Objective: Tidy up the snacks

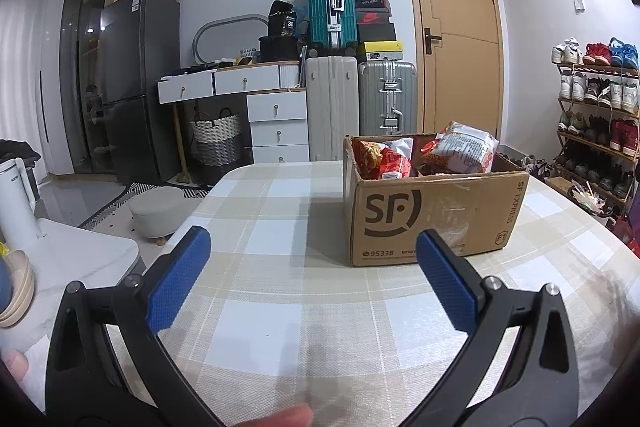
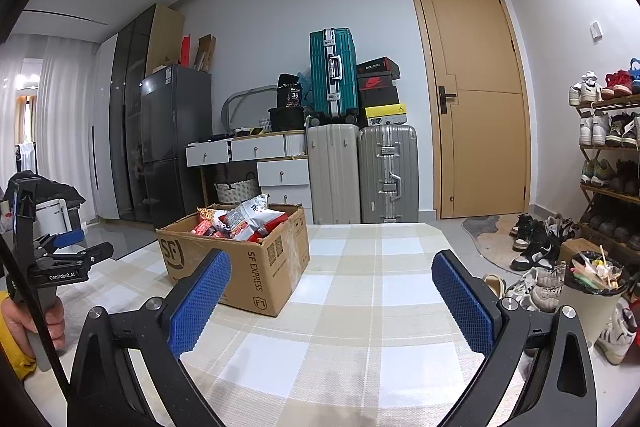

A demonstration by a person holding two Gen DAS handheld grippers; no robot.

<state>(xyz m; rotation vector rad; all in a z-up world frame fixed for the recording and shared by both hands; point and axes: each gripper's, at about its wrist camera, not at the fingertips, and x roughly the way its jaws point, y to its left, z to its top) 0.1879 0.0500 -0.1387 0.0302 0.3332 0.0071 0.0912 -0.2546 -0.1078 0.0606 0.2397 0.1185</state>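
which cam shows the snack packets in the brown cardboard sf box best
The left wrist view: the brown cardboard SF box sits nearer, and the red and white snack packets stand clear above its rim. The right wrist view shows the same packets smaller, with the box farther off to the left.

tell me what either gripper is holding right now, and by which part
Nothing. The left gripper and right gripper are both open and empty.
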